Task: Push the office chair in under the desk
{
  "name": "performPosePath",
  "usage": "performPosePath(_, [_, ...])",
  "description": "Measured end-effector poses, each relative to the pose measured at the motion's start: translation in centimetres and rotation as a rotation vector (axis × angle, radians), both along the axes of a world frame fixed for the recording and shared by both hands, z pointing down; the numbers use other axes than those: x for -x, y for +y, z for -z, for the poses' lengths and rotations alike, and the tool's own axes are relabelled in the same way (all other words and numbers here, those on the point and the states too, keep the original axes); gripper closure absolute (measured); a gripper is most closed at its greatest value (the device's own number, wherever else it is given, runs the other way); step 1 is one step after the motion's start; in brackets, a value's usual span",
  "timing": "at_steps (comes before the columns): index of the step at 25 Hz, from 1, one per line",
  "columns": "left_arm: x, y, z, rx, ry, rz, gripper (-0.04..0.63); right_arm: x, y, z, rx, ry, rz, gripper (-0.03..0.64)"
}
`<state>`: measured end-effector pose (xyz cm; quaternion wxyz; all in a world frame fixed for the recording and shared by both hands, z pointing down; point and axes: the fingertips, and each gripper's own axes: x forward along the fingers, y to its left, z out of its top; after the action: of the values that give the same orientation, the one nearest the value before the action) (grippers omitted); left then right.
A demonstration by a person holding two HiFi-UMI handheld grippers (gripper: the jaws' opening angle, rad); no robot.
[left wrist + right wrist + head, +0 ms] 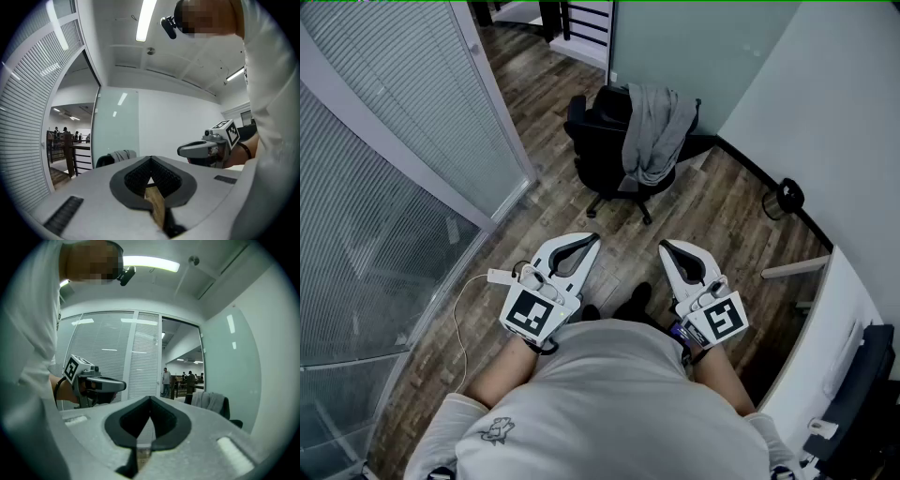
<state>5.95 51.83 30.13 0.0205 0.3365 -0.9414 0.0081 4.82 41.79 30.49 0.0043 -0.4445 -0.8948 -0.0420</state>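
The black office chair [605, 150] stands on the wood floor by the far glass wall, with a grey garment [654, 131] draped over its back. It also shows far off in the left gripper view [105, 160] and the right gripper view [220, 405]. My left gripper [593, 239] and right gripper [663, 246] are held level side by side in front of the person's body, well short of the chair. Both are shut with nothing between the jaws. The white desk [848, 309] runs along the right edge.
Glass partitions with blinds [403, 141] close off the left side. A white power strip [499, 276] with a cable lies on the floor at the left. A black object [787, 197] sits by the right wall. Open floor lies between the grippers and the chair.
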Motion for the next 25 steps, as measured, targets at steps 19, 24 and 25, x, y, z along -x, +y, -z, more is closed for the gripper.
performPosePath(19, [5.1, -2.1, -1.6, 0.008, 0.035, 0.014, 0.597, 5.1, -2.0, -1.7, 0.002, 0.014, 0.026, 0.614])
performPosePath(24, [8.6, -5.3, -2.3, 0.017, 0.051, 0.001, 0.597, 8.4, -5.1, -1.9, -0.002, 0.015, 0.022, 0.614])
performPosePath(25, [9.7, -6.3, -2.4, 0.028, 0.058, -0.001, 0.597, 9.5, -6.1, -1.9, -0.005, 0.019, 0.022, 0.614])
